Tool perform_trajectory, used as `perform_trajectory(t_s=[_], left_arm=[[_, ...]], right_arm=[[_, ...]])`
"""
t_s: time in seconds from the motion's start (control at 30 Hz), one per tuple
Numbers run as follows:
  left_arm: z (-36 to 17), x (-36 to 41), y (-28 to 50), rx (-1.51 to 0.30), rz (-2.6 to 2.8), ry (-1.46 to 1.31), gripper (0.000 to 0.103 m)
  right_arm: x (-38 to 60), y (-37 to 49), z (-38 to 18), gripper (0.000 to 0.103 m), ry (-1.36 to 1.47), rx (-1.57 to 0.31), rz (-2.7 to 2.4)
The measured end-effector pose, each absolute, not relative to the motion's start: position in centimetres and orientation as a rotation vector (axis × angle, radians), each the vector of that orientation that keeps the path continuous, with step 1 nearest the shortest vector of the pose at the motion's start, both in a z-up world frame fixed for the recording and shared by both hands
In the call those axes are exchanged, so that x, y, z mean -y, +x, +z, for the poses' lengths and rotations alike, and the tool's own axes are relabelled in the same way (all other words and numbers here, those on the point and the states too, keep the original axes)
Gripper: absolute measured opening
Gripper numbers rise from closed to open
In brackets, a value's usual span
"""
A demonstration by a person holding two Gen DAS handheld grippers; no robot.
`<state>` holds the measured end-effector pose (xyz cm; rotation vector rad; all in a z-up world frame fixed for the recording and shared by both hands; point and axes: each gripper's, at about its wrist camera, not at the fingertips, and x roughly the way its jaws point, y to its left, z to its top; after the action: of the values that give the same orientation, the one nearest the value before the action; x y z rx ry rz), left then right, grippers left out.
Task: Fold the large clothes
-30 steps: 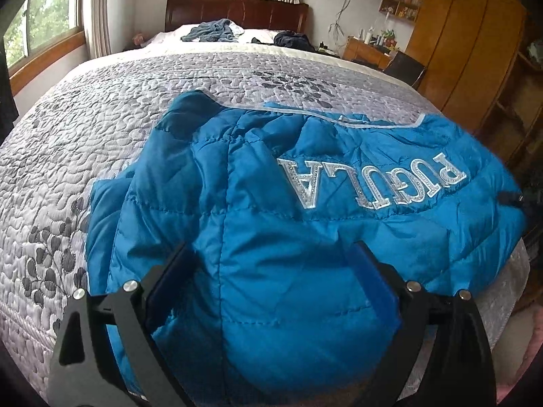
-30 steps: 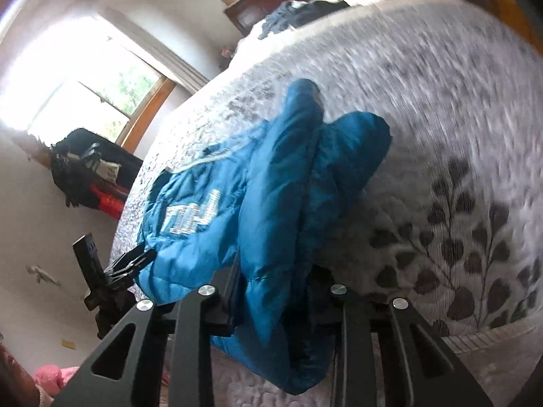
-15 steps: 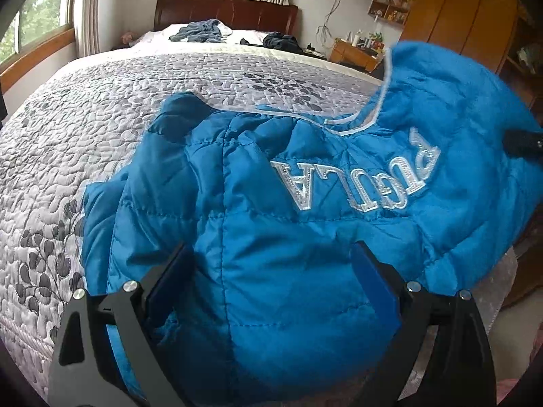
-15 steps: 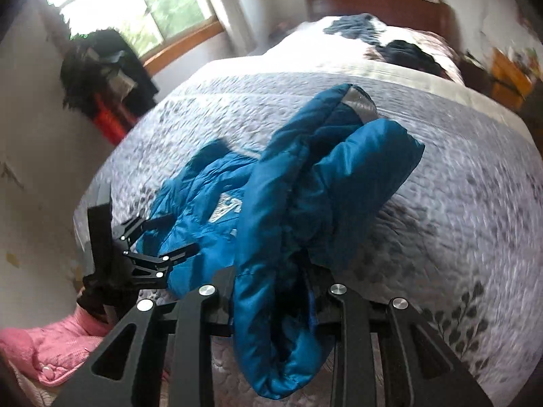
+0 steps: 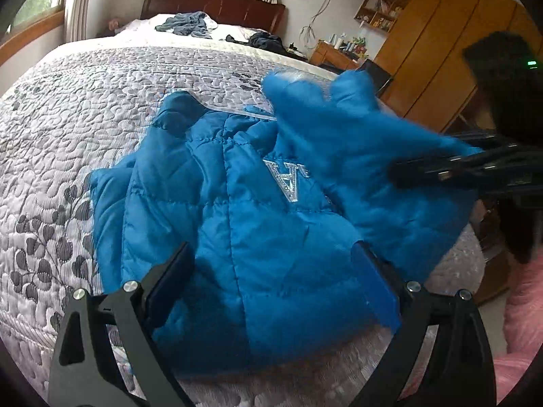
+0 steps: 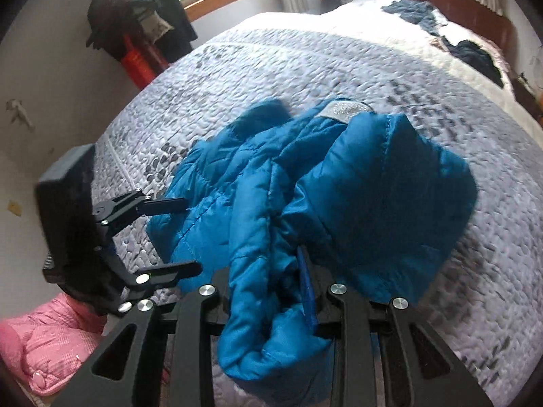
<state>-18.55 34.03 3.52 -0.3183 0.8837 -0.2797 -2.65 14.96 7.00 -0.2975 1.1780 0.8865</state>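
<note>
A wide bed [image 5: 85, 108] under a grey quilted cover with leaf print, filling most of both views; wooden wardrobes [image 5: 437, 40] along the far wall. Spread on the near end of the bed, a big blue padded jacket [image 5: 237, 210], silver lettering partly covered, one side lifted and carried over the middle. Probably light for its bulk, soft and puffy, with a slick shell likely to slide on itself and spring back open, so best pinched deep at a thick seam, hem or cuff, not on a single smooth layer. Left gripper [image 5: 275, 274] low over the near hem, jaws spread wide with jacket between them but no squeeze visible. Right gripper [image 6: 268, 291] with jaws drawn narrow, clamping a thick bunch of the jacket's lifted side, a fat roll of fabric hanging below the fingers. Fold seemingly midway: the raised flap not yet laid flat. Smaller clothes [image 5: 186, 25] heaped near the pillows; something pink [image 6: 37, 342] beside the bed.
</note>
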Motion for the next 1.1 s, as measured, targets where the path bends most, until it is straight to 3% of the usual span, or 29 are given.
perform_trajectory(t_s=[0.27, 0.4, 0.57, 0.8, 1.1], left_arm=[[4.0, -35.8, -18.7, -0.864, -0.287, -0.395, 0.093], [4.2, -36.5, -17.5, -0.862, -0.353, -0.489, 0.093], [4.2, -36.9, -14.9, -0.851, -0.387, -0.579, 0.093], [3.9, -36.3, -10.3, -0.862, -0.453, -0.655, 0.093], [2.2, -35.3, -6.9, -0.887, -0.549, -0.778, 0.093]], right_arm=[[-16.7, -1.8, 3.9, 0.033, -0.271, -1.235, 0.946], [-16.4, -2.0, 4.1, 0.045, -0.234, -1.229, 0.976], [-14.3, -3.8, 8.6, 0.070, -0.211, -1.141, 0.995], [-6.4, -1.8, 12.6, 0.072, -0.070, -1.031, 0.834], [-0.9, 4.3, 2.4, 0.071, 0.090, -1.262, 0.616]])
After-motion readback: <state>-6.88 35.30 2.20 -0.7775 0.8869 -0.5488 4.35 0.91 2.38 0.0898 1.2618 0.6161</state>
